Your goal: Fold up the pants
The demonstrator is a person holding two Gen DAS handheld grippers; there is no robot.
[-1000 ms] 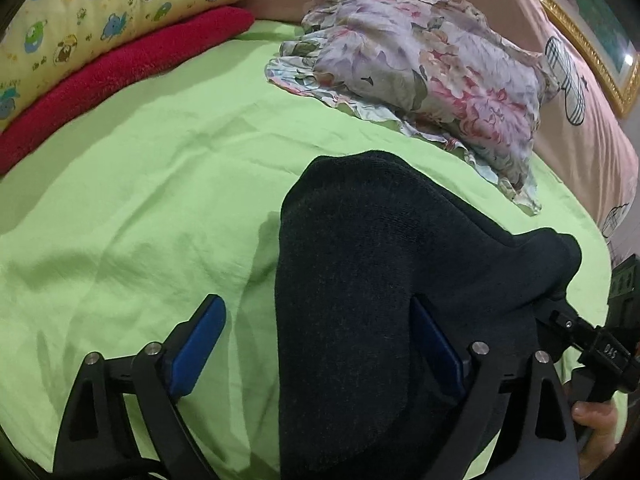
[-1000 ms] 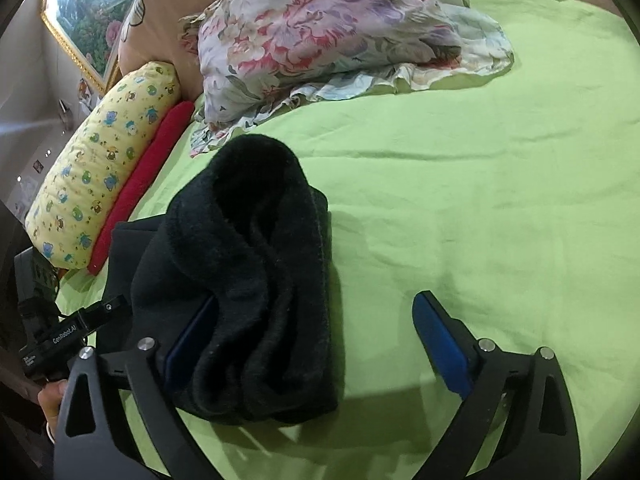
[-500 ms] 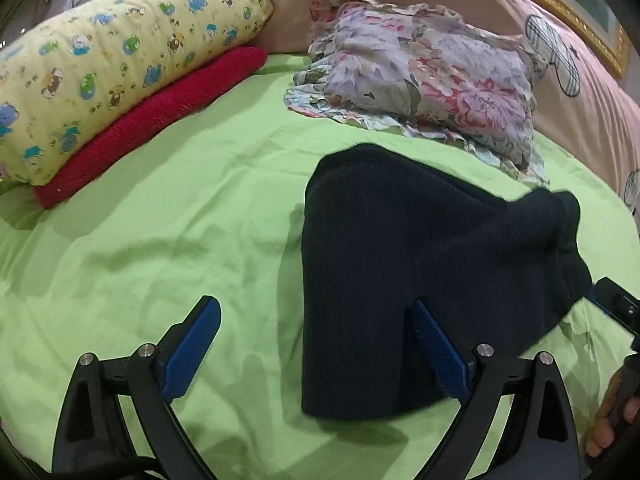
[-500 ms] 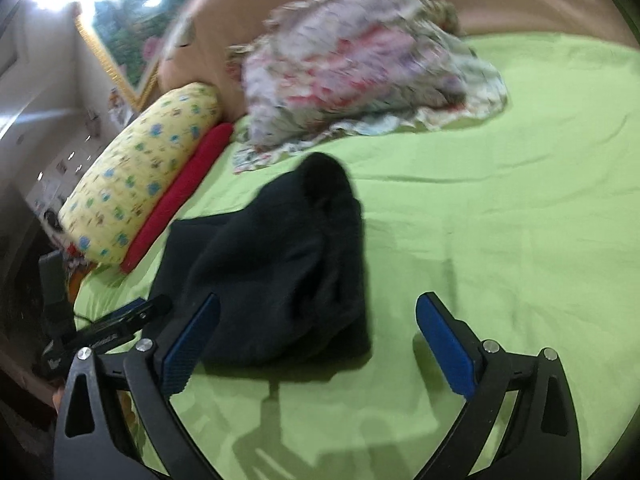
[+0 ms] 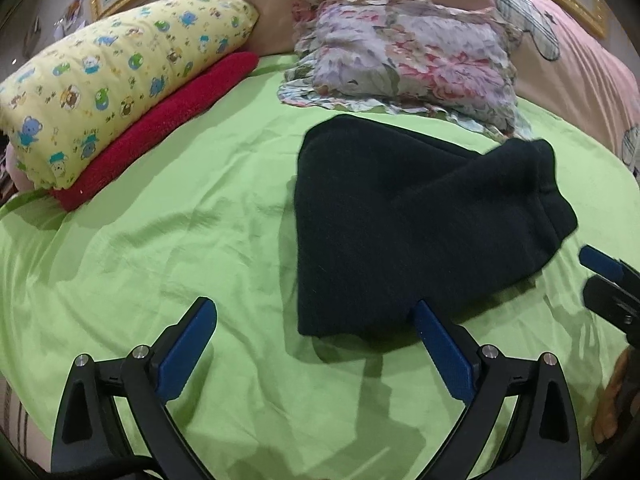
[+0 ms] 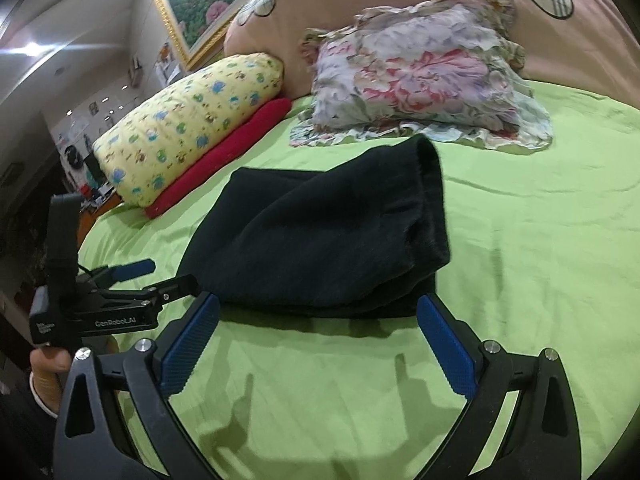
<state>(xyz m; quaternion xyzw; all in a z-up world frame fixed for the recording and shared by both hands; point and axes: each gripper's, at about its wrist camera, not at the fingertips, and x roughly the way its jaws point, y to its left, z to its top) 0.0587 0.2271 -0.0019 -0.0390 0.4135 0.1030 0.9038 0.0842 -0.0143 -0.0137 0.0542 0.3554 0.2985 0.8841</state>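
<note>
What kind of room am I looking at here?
Most likely a home bedroom. The folded black pants lie on a bed covered with a lime-green sheet, with a floral ruffled pillow and a yellow cartoon-print bolster at its head, and a gold-framed picture behind.

Folded black pants [image 5: 404,224] lie on the green sheet [image 5: 160,240], left gripper [image 5: 316,320] spread wide, holding nothing

Bed with lime-green sheet [image 6: 540,240], wrinkled. Pink headboard cushion [image 6: 592,32] along far edge, plaid bear patches. Floral pillow [image 6: 416,76] at far edge; yellow cartoon-print bolster [image 6: 188,120] on red towel [image 6: 236,144] far left. Gold-framed painting [image 6: 196,0] on wall, ceiling light glare upper left.
</note>
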